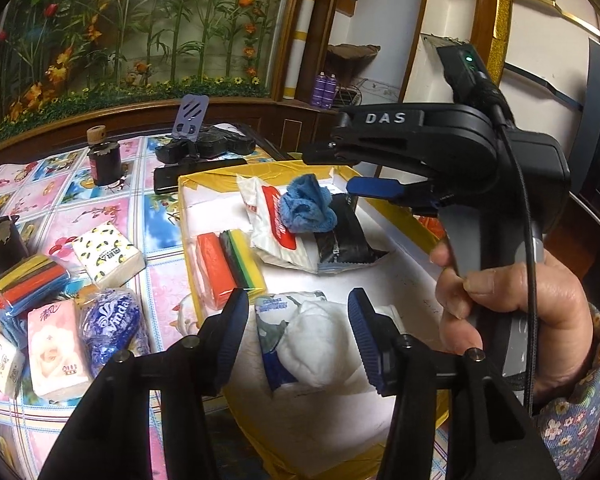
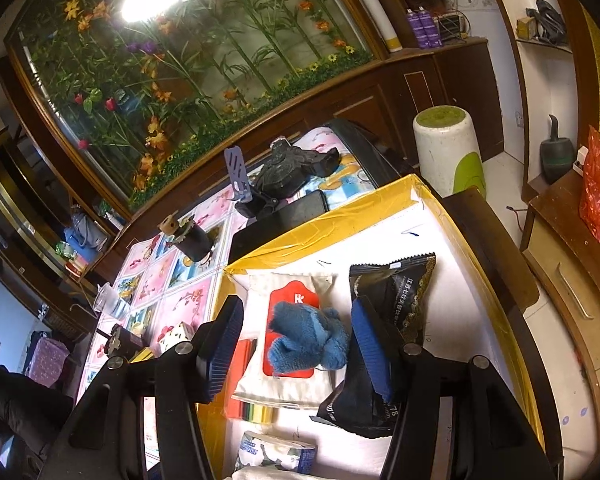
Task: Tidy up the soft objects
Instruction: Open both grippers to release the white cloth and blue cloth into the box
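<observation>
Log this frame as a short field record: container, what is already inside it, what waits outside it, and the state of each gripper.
container: white tray with yellow taped rim
inside: blue knitted cloth lying on a red-and-white tissue pack; black sachet; coloured sponge pack; white cloth
outside, on patterned tablecloth: lemon-print tissue pack; pink tissue pack; blue Vinda pack
left gripper: open, astride the white cloth
right gripper: open, astride the blue knitted cloth

Looks like somebody's living room: flowery tablecloth [image 1: 100,208], dark wood cabinets [image 2: 440,92], big fake-flower display [image 1: 140,28] at 12 o'clock.
</observation>
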`<state>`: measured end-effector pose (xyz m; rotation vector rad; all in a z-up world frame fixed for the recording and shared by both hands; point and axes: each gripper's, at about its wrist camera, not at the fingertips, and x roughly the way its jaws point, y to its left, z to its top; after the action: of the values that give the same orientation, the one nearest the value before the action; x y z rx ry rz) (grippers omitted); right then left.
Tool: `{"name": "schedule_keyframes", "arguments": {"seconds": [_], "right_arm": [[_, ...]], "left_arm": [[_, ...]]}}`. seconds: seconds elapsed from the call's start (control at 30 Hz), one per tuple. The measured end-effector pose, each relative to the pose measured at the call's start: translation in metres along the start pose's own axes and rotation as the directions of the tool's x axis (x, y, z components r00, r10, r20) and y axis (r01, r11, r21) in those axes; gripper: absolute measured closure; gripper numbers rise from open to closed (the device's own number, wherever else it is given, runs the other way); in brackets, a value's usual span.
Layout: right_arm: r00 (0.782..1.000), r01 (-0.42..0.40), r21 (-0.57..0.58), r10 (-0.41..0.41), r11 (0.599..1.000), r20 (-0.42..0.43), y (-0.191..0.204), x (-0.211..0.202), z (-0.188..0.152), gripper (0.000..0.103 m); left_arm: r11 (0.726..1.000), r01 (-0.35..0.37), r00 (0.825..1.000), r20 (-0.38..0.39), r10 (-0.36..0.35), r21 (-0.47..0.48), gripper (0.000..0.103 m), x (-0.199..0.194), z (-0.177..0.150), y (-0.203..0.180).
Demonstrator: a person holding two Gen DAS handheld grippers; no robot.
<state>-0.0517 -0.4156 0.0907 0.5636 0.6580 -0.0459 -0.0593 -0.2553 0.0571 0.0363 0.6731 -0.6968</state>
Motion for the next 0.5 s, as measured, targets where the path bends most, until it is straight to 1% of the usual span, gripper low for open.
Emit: {"name": "schedule_keyframes", "arguments": {"seconds": [0.1, 0.23, 0.3, 0.4, 0.5], "right_arm": [[1.000, -0.016, -0.018, 0.017, 1.000, 0.018, 0.005, -0.004, 0.000, 0.043], [0.998, -0.046, -0.054, 0.048, 0.998, 0.043, 0.016, -0.010, -0.003, 0.033], [0.997, -0.056, -0.074, 0.060, 0.996, 0.054, 0.021, -0.013, -0.005, 0.032], [0.995, -0.074, -0.103, 0.080, 0.992, 0.064, 0.030, -0.015, -0.008, 0.031], [0.994, -0.087, -0.130, 0.095, 0.988, 0.061, 0.038, -0.015, -0.010, 0.031]], "left_arm": [[1.000, -0.004, 1.000, 0.010, 0.005, -0.023, 0.052, -0.002, 0.002, 0.006], [0.999, -0.019, 0.999, 0.027, 0.020, -0.051, 0.051, -0.006, 0.003, 0.015], [0.997, -0.025, 0.999, 0.036, 0.028, -0.068, 0.051, -0.009, 0.004, 0.021], [0.994, -0.035, 0.998, 0.054, 0.041, -0.104, 0.047, -0.014, 0.006, 0.032], [0.988, -0.049, 0.995, 0.078, 0.061, -0.144, 0.046, -0.023, 0.006, 0.046]]}}
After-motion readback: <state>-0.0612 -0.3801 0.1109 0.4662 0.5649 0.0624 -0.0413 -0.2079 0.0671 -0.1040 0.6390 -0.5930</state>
